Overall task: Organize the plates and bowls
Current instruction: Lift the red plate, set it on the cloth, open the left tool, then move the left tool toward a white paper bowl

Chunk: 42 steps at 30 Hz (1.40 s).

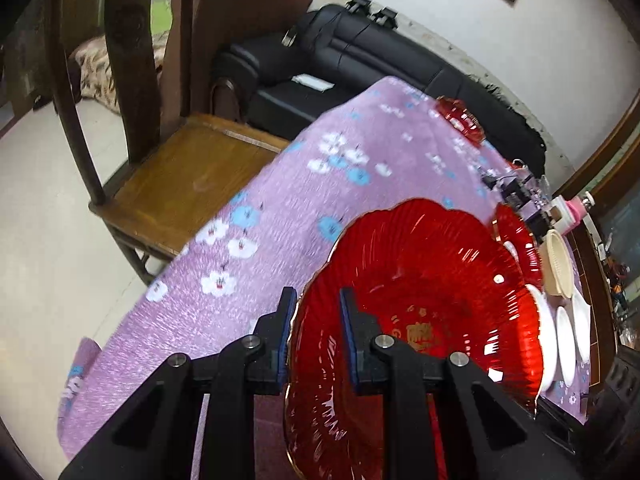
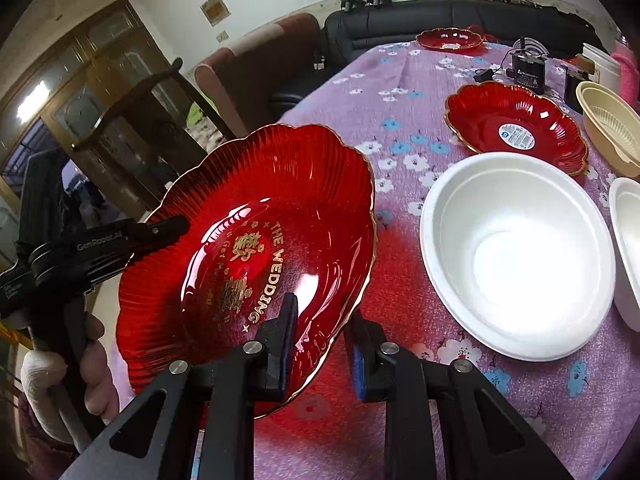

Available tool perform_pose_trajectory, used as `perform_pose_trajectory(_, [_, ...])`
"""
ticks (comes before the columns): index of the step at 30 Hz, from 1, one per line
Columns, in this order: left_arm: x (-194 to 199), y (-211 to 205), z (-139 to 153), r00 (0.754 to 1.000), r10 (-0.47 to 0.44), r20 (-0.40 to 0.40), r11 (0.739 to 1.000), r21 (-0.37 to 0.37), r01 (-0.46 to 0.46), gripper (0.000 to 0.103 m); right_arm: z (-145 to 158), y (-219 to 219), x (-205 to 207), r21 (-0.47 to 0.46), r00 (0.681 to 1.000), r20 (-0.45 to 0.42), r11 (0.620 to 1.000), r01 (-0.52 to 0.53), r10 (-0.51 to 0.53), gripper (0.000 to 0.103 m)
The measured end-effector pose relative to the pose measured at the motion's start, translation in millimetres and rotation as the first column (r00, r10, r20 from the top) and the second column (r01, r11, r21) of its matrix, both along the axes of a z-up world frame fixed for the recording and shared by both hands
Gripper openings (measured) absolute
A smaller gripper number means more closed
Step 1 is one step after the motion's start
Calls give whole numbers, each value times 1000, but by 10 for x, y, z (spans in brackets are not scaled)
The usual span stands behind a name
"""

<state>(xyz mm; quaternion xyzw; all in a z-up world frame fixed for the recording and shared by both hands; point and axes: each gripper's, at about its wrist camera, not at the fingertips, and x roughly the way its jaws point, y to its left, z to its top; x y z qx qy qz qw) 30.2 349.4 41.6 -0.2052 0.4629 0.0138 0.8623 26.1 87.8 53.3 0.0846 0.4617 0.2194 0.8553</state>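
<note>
In the left wrist view, the left gripper [image 1: 318, 332] sits at 6 o'clock, its two fingers clenched on the scalloped rim of a large red plate [image 1: 420, 308], one pad on each face of the rim; the plate fills the 4 to 5 o'clock area, tilted above the purple flowered tablecloth [image 1: 280, 200]. Toward 3 o'clock, past the plate's far edge, lie a second red plate [image 1: 518, 240], a beige bowl [image 1: 558, 264] and white bowls [image 1: 566, 340] seen edge-on. A small red dish [image 1: 460, 118] rests near 1 o'clock, and a wooden chair [image 1: 180, 176] stands at 9 o'clock. In the right wrist view, the right gripper [image 2: 326, 336] at 6 o'clock grasps the same large red plate [image 2: 256, 248] by its near rim, while the left gripper [image 2: 160, 228] pinches the opposite rim at 9 o'clock, a hand [image 2: 96, 364] below it at 8 o'clock. A white bowl [image 2: 516, 252] lies on the cloth at 3 o'clock, the second red plate [image 2: 516, 128] at 2 o'clock.
</note>
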Motion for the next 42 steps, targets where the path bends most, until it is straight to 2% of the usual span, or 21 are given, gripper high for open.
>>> perform_pose_trajectory(5, [57, -16, -183, 999, 7, -34, 1000, -14, -7, 20, -194, -16, 92, -8, 999, -41, 1000, 4, -4, 25])
perform_pose_trajectory(10, [79, -91, -170, 999, 15, -36, 1000, 20, -14, 24, -215, -12, 88, -7, 999, -41, 1000, -3, 3, 26])
perform_pose_trajectory(12, [66, -80, -160, 999, 19, -37, 1000, 0, -19, 31, -220, -21, 89, 3, 999, -44, 1000, 0, 0, 27])
perform_pose_trajectory(14, [22, -56, -128, 999, 35, -34, 999, -21, -36, 50, -222, -24, 81, 13, 999, -47, 1000, -3, 3, 28])
perform_pose_trajectory(17, [-53, -40, -33, 999, 53, -8, 998, -15, -53, 60, -204, -62, 44, 29, 999, -42, 1000, -6, 7, 33])
perform_pose_trajectory(20, [-147, -29, 69, 998, 61, 13, 998, -18, -61, 63, -132, -103, -35, 34, 1000, -20, 999, 0, 1, 35])
perform_pose_trajectory(22, [-234, -29, 145, 997, 65, 31, 998, -18, -64, 63, -80, -132, -104, 39, 1000, -6, 999, 0, 0, 39])
perform_pose_trajectory(25, [-405, -88, 319, 994, 72, 85, 997, 19, -74, 63, 54, -179, -282, 46, 999, 39, 999, -4, 3, 42])
perform_pose_trajectory(28, [-619, -215, 542, 983, 76, 168, 991, 92, -92, 64, 187, -221, -462, 38, 996, 94, 999, -2, -1, 46])
perform_pose_trajectory(30, [-800, -322, 714, 966, 89, 244, 981, 144, -127, 66, 288, -255, -585, 31, 990, 139, 999, 5, -9, 49])
perform_pose_trajectory(32, [-974, -414, 865, 941, 114, 319, 966, 184, -179, 74, 391, -288, -718, 15, 981, 193, 1000, 23, -25, 52])
perform_pose_trajectory(34, [-1157, -504, 1010, 906, 151, 396, 944, 214, -251, 87, 488, -336, -821, 3, 969, 242, 999, 52, -51, 64])
perform_pose_trajectory(36, [-1358, -606, 1162, 854, 194, 482, 910, 236, -340, 91, 611, -403, -942, -6, 946, 313, 996, 94, -87, 69])
perform_pose_trajectory(38, [-1515, -709, 1279, 810, 210, 548, 881, 253, -400, 100, 723, -453, -1063, -27, 914, 386, 989, 148, -126, 79])
perform_pose_trajectory(40, [-1663, -834, 1377, 775, 208, 596, 859, 267, -436, 103, 817, -513, -1194, -46, 866, 469, 974, 221, -174, 93])
perform_pose_trajectory(41, [-1711, -879, 1406, 770, 199, 606, 860, 269, -434, 103, 863, -553, -1274, -49, 835, 513, 965, 258, -198, 94])
perform_pose_trajectory(42, [-1745, -922, 1429, 771, 183, 610, 869, 267, -417, 103, 882, -586, -1302, -45, 820, 532, 960, 277, -212, 95])
